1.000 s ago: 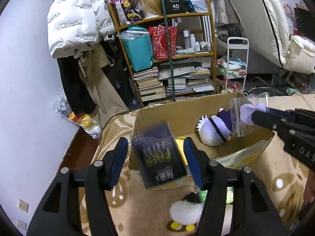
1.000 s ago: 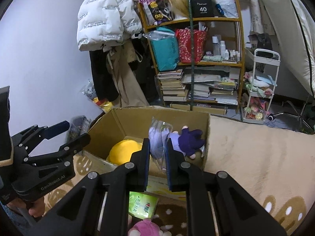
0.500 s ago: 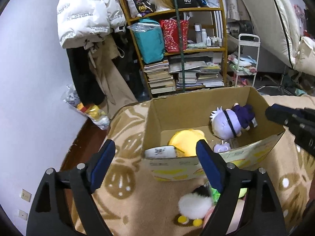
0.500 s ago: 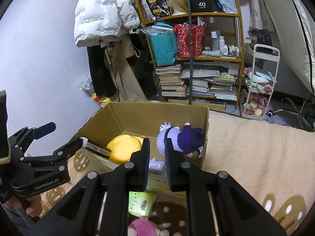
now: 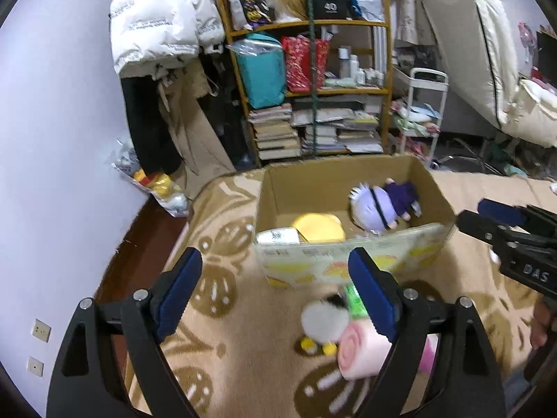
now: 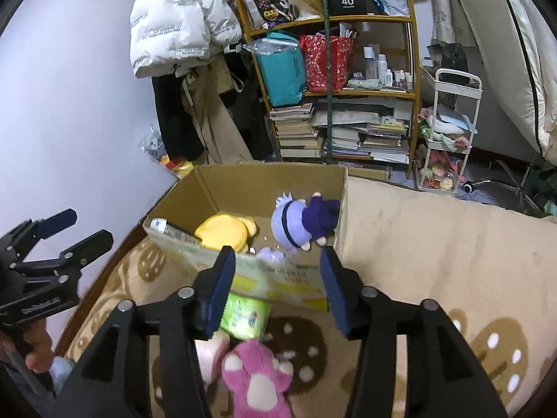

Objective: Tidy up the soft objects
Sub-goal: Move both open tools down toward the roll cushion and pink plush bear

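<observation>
An open cardboard box (image 5: 351, 261) (image 6: 271, 278) stands on the patterned blanket. Inside lie a yellow plush (image 5: 318, 228) (image 6: 222, 231), a purple-haired doll (image 5: 376, 207) (image 6: 299, 224), a flat packet (image 5: 278, 236) at the left wall and a small bagged lilac item (image 6: 271, 253). In front of the box lie a white plush with yellow feet (image 5: 322, 324), a pink rolled towel (image 5: 362, 351), a green tissue pack (image 6: 245, 315) and a pink plush (image 6: 259, 379). My left gripper (image 5: 275, 292) is open and empty, short of the box. My right gripper (image 6: 275, 289) is open and empty at the box's near wall.
A wooden shelf (image 5: 313, 80) with books and bags stands behind the box. A white jacket (image 5: 160, 21) hangs at the wall on the left. A white cart (image 6: 449, 132) stands to the right. The blanket (image 6: 435, 244) stretches right of the box.
The left gripper dropped the dark packet into the box and pulled back. The right gripper let the bagged doll fall into the box, then opened wide. Both moved back from the box.
</observation>
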A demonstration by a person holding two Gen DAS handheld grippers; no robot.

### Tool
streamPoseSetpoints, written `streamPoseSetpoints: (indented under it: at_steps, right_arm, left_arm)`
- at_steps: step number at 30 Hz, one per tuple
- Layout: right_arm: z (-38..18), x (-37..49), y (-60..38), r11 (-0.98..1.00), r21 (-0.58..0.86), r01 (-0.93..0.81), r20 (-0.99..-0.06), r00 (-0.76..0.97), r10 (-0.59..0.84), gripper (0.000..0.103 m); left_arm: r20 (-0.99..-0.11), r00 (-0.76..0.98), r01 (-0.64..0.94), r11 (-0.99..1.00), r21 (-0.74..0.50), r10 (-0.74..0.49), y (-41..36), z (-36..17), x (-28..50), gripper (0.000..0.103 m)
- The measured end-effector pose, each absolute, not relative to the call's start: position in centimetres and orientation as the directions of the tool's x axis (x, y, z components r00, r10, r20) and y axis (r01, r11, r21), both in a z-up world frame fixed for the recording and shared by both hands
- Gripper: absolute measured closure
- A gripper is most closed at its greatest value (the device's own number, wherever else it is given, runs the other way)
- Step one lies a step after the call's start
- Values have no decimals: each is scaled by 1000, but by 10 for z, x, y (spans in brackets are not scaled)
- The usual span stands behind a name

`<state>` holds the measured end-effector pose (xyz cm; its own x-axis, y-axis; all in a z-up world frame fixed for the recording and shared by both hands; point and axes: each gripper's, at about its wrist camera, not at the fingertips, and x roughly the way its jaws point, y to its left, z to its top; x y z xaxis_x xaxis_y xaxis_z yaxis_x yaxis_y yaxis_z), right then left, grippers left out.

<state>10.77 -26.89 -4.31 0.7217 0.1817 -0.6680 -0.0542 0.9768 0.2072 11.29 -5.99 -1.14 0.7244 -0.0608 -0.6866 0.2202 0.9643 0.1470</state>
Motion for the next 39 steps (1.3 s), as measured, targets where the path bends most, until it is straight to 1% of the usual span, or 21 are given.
streamPoseSetpoints:
  at_steps: [2,5,6,7,8,12,16,27,31,39]
  right_arm:
    - [-41,99,-267,980,191,-56,-676,717,173,34]
    - [-37,90,-266,980,190,-57,-680,713,173,22]
    - [-36,87,-266,981,188,-51,-680,714,168,20]
    - [-34,84,-266,982,184,-42,-677,719,158,14]
    - [-32,80,-266,982,185,-34,-672,725,152,11]
    - [-30,70,-268,977,211,-28,-670,724,165,9]
    - [-33,61,-264,979,201,-29,-682,713,161,8]
    - [-50,64,-255,981,181,-71,-712,679,180,8]
    - [-58,67,-252,983,165,-78,-723,669,175,8]
    - [-79,78,-248,978,188,-90,-756,623,203,8]
  left_arm:
    - [-687,724,230,960,157,-61,-60,-9,102,12]
    - [-686,725,239,955,173,-57,-59,-8,88,11]
    - [-688,724,242,955,171,-60,-59,-9,85,11]
    - [-689,722,243,956,166,-64,-59,-9,84,11]
    - [-690,720,242,957,158,-68,-59,-11,81,10]
    - [-709,699,253,961,115,-99,-58,-17,78,10]
    - [-723,681,271,957,100,-117,-58,-28,73,10]
    - [-722,684,301,942,149,-105,-70,-46,69,10]
    - [-719,687,305,940,152,-107,-73,-50,69,10]
    - [-729,672,324,937,133,-128,-78,-62,70,10]
